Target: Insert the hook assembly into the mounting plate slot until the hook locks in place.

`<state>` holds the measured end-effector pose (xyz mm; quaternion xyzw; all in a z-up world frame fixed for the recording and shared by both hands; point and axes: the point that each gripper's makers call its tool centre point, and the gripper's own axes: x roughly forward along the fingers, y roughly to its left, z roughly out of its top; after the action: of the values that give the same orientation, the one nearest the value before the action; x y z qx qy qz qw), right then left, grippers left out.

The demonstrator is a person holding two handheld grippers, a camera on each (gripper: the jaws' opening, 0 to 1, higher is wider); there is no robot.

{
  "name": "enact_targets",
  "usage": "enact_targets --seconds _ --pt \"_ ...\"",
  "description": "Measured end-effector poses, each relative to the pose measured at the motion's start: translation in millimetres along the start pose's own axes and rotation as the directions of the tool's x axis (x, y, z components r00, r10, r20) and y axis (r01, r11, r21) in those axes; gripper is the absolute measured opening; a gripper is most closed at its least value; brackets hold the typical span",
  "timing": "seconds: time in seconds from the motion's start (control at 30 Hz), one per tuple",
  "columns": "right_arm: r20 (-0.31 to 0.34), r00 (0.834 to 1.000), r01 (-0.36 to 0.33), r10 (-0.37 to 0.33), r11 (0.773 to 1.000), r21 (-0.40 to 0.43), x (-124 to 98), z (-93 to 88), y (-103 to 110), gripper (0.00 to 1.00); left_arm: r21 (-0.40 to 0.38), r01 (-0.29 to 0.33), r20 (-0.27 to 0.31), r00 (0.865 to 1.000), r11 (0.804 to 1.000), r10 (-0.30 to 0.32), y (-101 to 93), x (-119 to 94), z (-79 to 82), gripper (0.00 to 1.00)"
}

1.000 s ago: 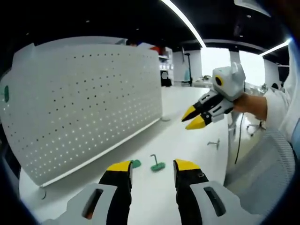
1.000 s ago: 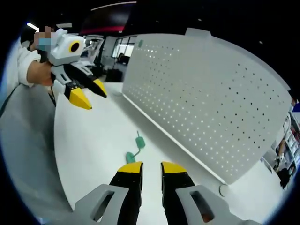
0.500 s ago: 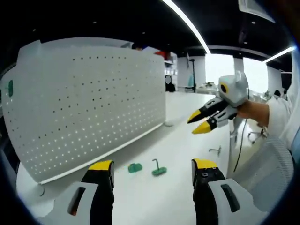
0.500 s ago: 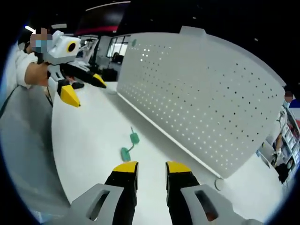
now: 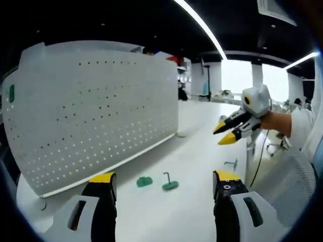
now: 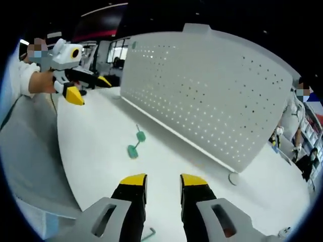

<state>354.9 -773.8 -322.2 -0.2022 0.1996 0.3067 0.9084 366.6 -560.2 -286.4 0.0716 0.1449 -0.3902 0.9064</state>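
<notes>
The left gripper [image 5: 164, 180] hung spread wide and empty above the white table [image 5: 202, 131]. The right gripper [image 6: 163, 180] hovered parted, grasping nothing. Two green hook pieces [image 5: 170, 184] lay on the table near the foot of the upright pegboard [image 5: 96, 111], apart from both grippers.

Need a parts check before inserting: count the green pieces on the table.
2: a green hook base with an upright hook and a green piece beside it, both before the pegboard. More may be hidden.
</notes>
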Motion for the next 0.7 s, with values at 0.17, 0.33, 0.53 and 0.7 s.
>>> enact_targets --seconds 0.17,0.33,0.53,0.7 --pt "-0.026 1.0 -0.005 0.005 1.0 0.002 -10.7 -18.8 0.9 0.26 -0.001 0.006 -0.004 1.0 1.0 -0.006 -1.6 1.0 -1.6 0.79" --pt "-0.07 0.997 -0.02 0.022 0.999 0.029 -18.8 -48.4 5.1 0.25 -0.001 0.007 -0.001 1.0 1.0 -0.007 -1.1 0.4 -1.2 0.79" --pt "-0.088 0.995 -0.043 0.049 0.997 0.06 -27.7 -73.8 12.5 0.25 -0.003 0.011 -0.004 1.0 1.0 -0.011 -1.7 0.6 -2.0 0.78" --pt "-0.094 0.993 -0.062 0.072 0.993 0.099 -30.0 -93.7 16.7 0.25 -0.003 0.017 -0.003 1.0 1.0 -0.017 -3.2 0.4 -1.6 0.77"
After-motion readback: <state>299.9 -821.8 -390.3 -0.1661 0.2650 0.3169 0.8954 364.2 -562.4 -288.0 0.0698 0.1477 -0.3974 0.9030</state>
